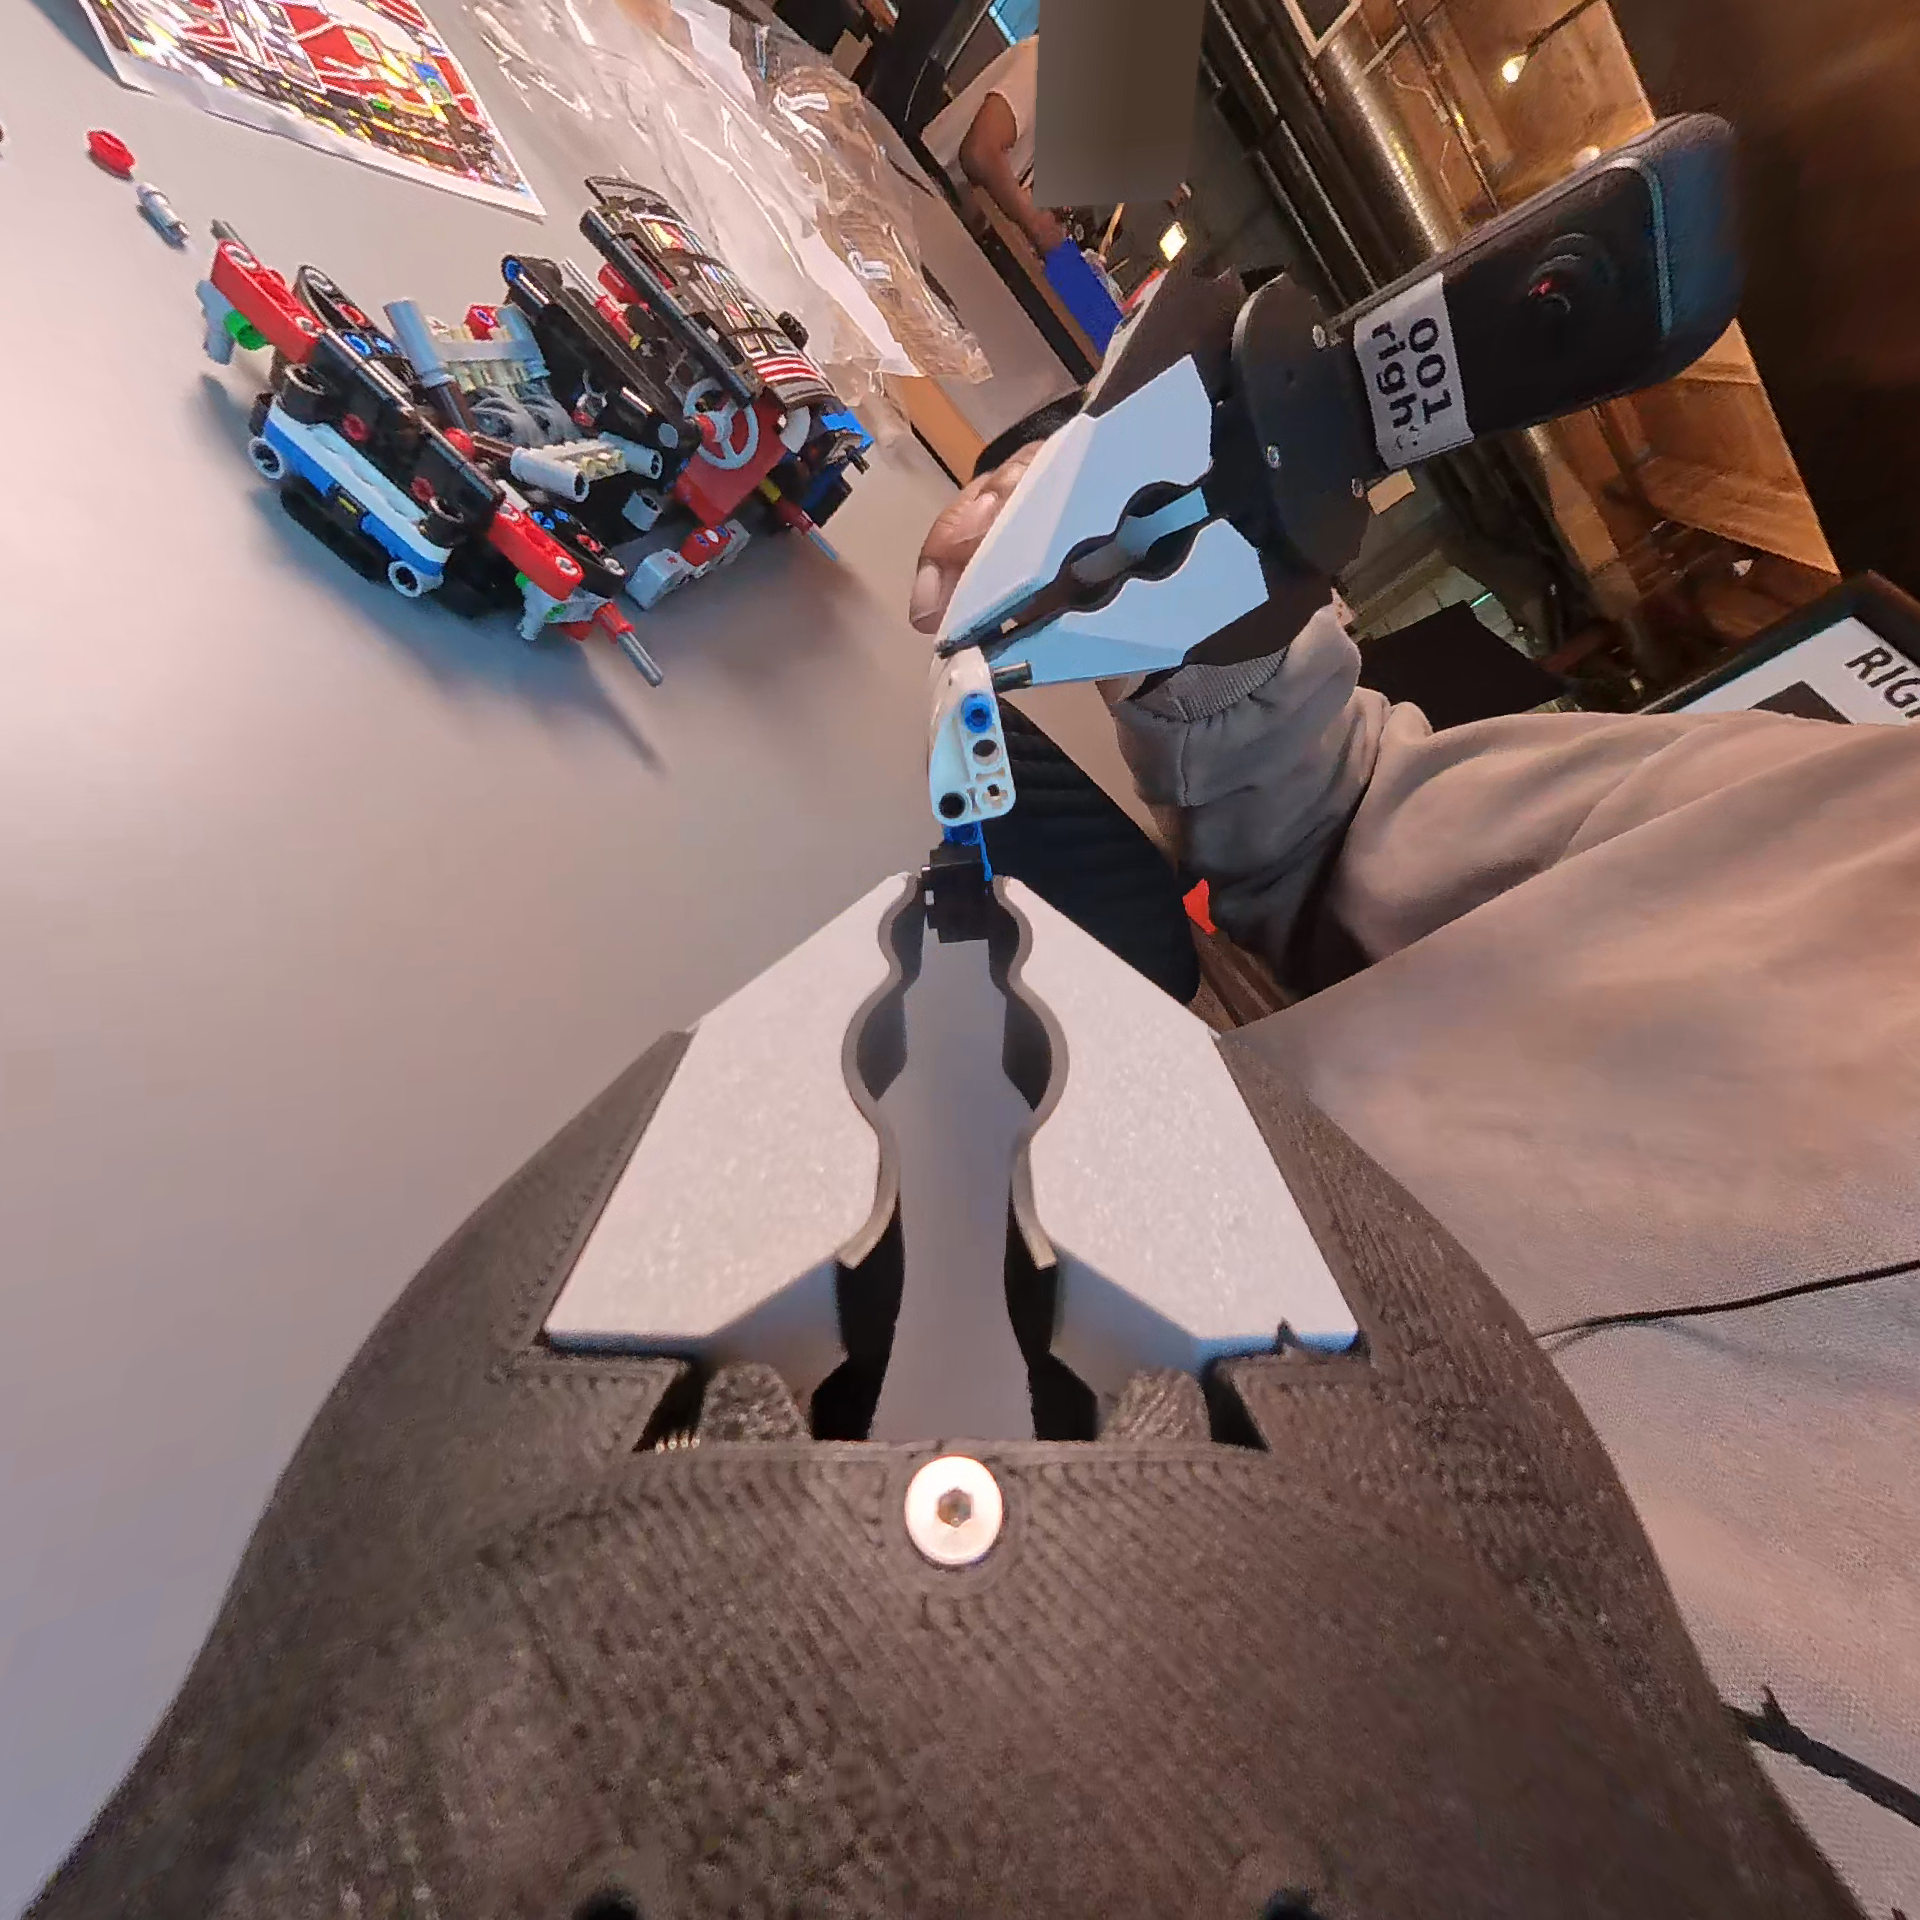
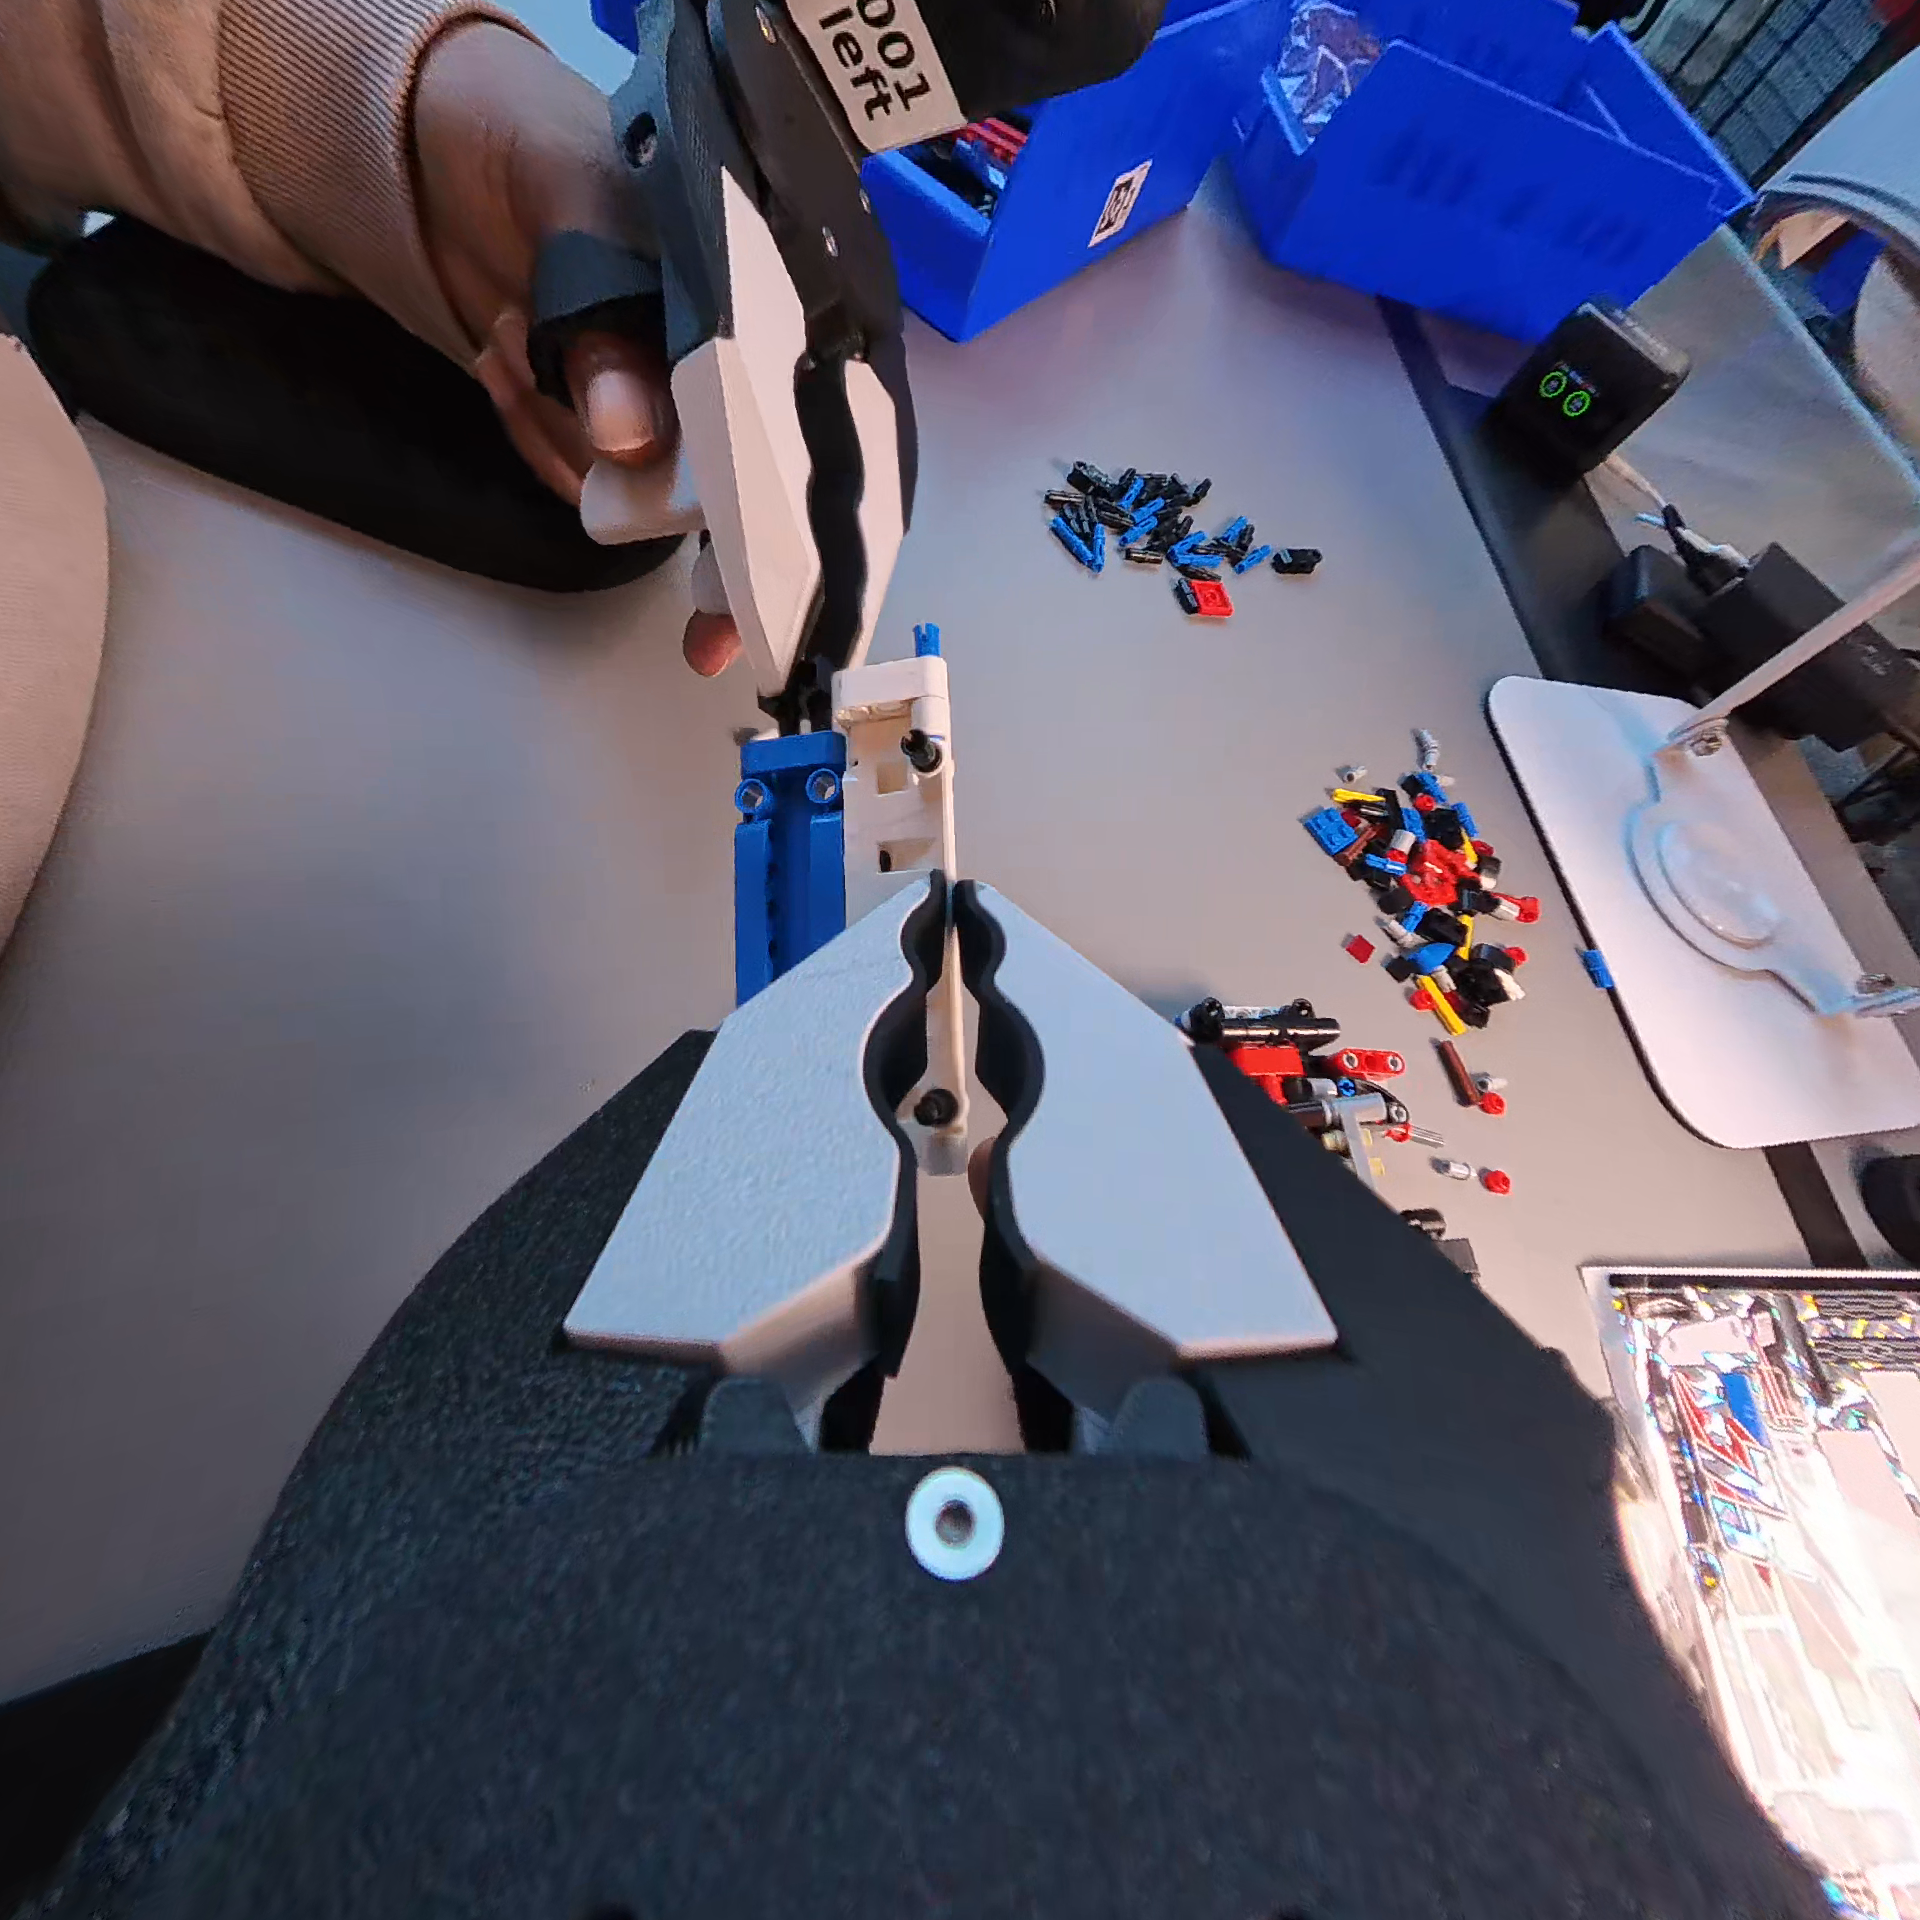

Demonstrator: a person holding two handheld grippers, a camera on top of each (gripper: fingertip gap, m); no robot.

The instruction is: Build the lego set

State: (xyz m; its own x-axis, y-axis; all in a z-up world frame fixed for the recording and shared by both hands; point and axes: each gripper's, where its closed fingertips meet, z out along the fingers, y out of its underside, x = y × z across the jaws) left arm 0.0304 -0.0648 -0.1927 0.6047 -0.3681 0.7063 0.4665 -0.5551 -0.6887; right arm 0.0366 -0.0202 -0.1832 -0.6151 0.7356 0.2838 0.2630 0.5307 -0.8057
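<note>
**Two grips on one small sub-assembly, held above the bench**

My right gripper (image 2: 951, 904) has its fingers pressed onto the thin white panel (image 2: 948, 997) of a white-and-blue piece (image 2: 894, 769) — the panel runs back between the fingers, edge-on to my camera. My left gripper (image 1: 956, 894) is pinching a small black part (image 1: 954, 896) at its very tips; that part sits at the end of the same piece, where a blue pin (image 1: 975, 715) and the white plate (image 1: 966, 743) show from the left view. The piece hangs in the air between the two grippers, clear of the bench (image 1: 312, 1039), with the half-built car (image 1: 540, 436) well away on the bench.

What could go wrong, as I judge it: both grips are shallow. The left one holds only a sliver of the black part at the tips, so any push off-axis could pop it out or twist it. My right grip is on a thin panel, so a sideways load could make it pivot or lever the panel off its pin. If the two hands pull apart and not together, the blue beam (image 2: 790, 862) could come off.

The piece's long axis runs roughly from one gripper to the other — in the right view it points away from me, up the frame, with a blue pin (image 2: 927, 636) sticking out of its far end.
</note>
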